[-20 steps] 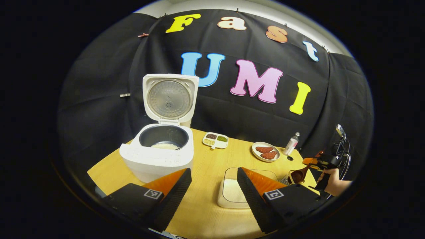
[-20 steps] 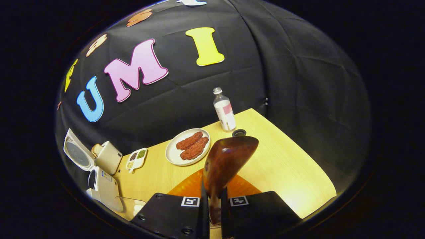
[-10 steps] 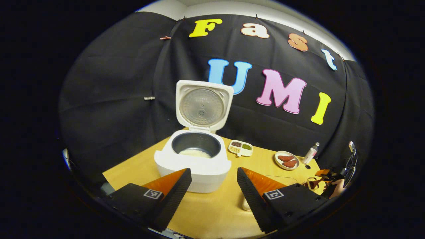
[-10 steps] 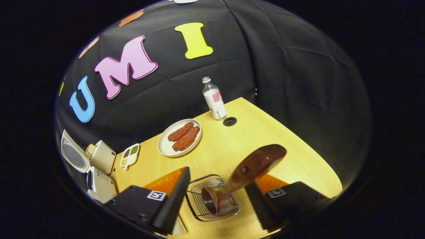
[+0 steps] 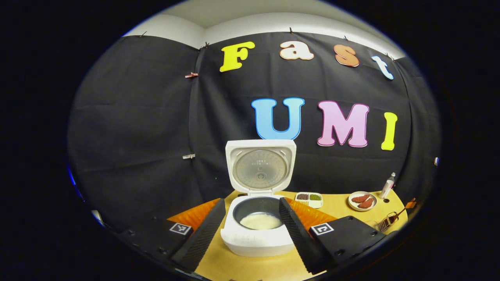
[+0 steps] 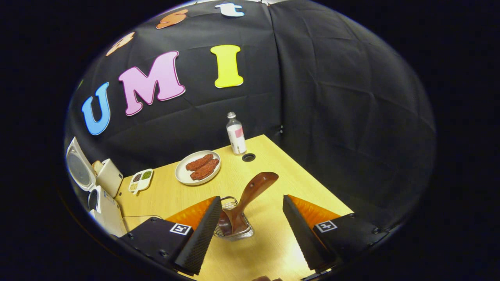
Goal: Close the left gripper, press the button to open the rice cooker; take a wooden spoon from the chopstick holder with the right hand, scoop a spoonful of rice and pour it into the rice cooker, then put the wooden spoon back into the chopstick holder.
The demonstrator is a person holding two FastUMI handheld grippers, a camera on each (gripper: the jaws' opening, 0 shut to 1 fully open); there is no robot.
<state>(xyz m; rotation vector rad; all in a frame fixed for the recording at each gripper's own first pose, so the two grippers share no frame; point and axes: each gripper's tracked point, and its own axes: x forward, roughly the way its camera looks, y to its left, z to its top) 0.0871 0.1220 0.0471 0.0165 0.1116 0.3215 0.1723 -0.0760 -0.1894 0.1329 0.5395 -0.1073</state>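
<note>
The white rice cooker [image 5: 258, 242] stands with its lid [image 5: 261, 168] raised, and white rice [image 5: 261, 221] lies in its dark pot. My left gripper [image 5: 252, 200] hovers open in front of it, holding nothing. In the right gripper view, the wooden spoon [image 6: 253, 190] stands bowl-down in the wire chopstick holder [image 6: 234, 230], its handle leaning to the right. My right gripper [image 6: 252, 200] is open just short of the holder, its fingers apart from the spoon. The holder [image 5: 384, 223] and spoon [image 5: 395, 216] also appear far right in the left gripper view.
On the wooden table [image 6: 273, 249] sit a plate of meat [image 6: 198, 168], a bottle [image 6: 236, 134], a divided dish of beans [image 6: 140, 179], a toaster [image 6: 109, 176] and a table hole [image 6: 248, 157]. The cooker [image 6: 104, 207] stands at the left, a clear container's rim [image 6: 142, 217] beside it.
My right gripper opened, left the spoon in the chopstick holder and drew back. My left gripper pulled back from the cooker, which now sits farther off and centred.
</note>
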